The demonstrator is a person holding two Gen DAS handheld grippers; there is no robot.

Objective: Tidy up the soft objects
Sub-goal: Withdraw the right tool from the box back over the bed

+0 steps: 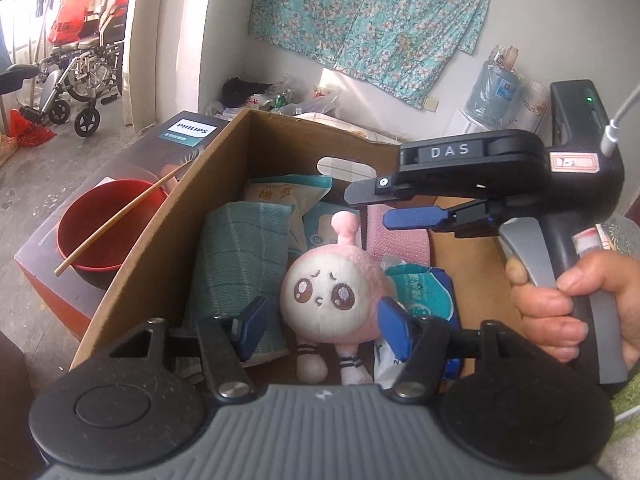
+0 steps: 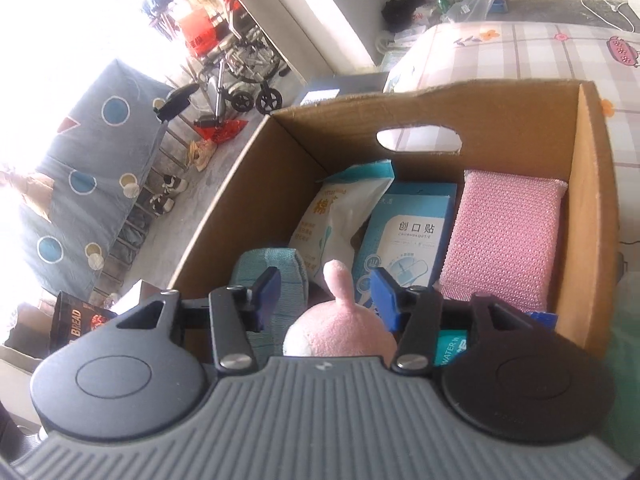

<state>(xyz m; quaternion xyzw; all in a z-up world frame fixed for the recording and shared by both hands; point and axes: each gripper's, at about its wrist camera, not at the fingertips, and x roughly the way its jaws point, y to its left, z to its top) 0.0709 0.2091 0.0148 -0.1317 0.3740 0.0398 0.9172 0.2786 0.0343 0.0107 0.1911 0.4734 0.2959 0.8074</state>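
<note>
While my left gripper (image 1: 320, 322) hangs parted over the cardboard box (image 1: 224, 152), the pink plush toy (image 1: 332, 292) lies loose between its fingers, untouched. My right gripper (image 2: 326, 294) stands apart too, above the toy's pink top. Left of the toy is the teal cloth (image 1: 236, 256); farther in, the pink sponge (image 2: 504, 236).

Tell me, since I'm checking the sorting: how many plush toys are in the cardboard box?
1: the pink-and-white plush toy lies near the front of the cardboard box, between the folded teal cloth and blue packets. Others could be hidden underneath.
</note>
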